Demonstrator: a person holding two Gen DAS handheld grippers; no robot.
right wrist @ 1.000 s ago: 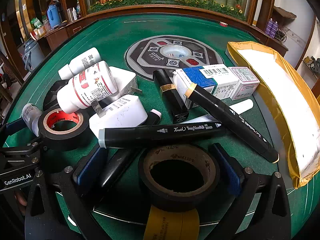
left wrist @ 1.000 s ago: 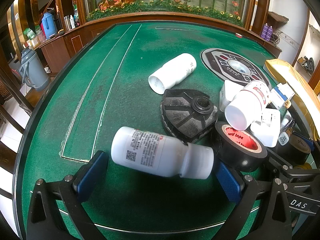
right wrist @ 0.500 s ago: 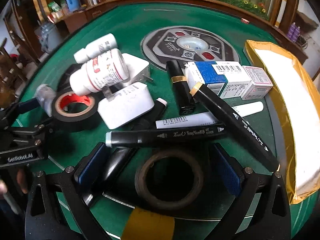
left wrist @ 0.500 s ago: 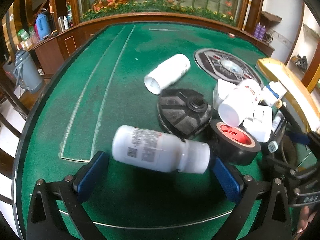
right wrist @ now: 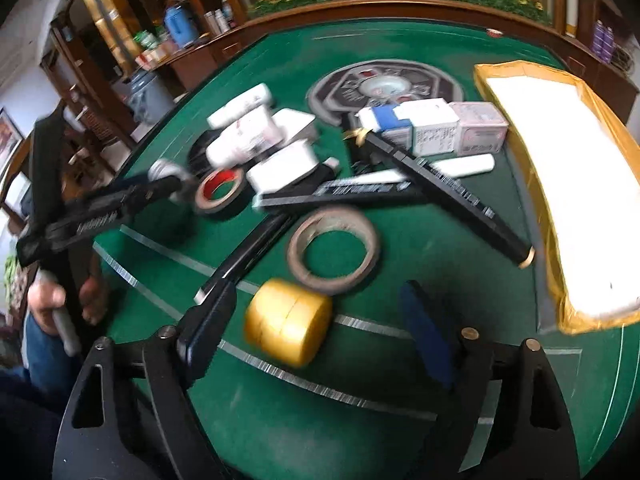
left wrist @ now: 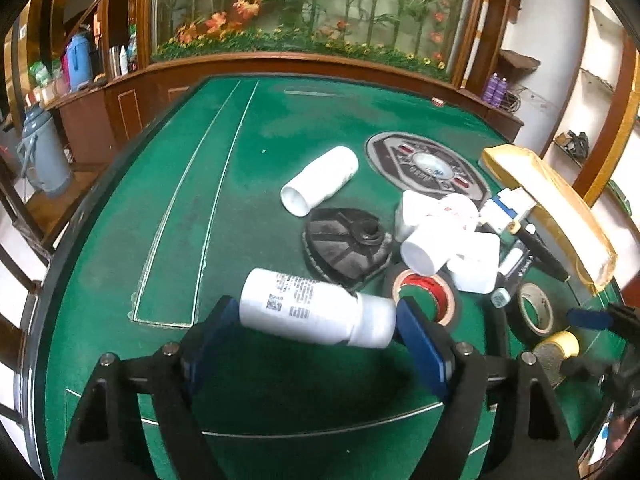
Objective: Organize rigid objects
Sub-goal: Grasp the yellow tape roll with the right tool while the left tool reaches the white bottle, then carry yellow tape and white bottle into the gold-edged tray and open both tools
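Left gripper (left wrist: 316,326) is closing, its fingers (left wrist: 420,344) pinching a white bottle (left wrist: 316,308) end to end, open green desk (left wrist: 248,184) stretching away to its left. Right gripper (right wrist: 320,320) is closing too, fingers not yet touching the yellow tape roll (right wrist: 288,326) between them near the desk's front edge, clutter crowding just beyond.

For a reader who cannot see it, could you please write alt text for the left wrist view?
A white bottle with a printed label lies sideways between the closing blue pads of the left tool, above a green felt table. Behind it, clutter: a red-cored tape roll, a black fan-shaped piece and other white bottles.
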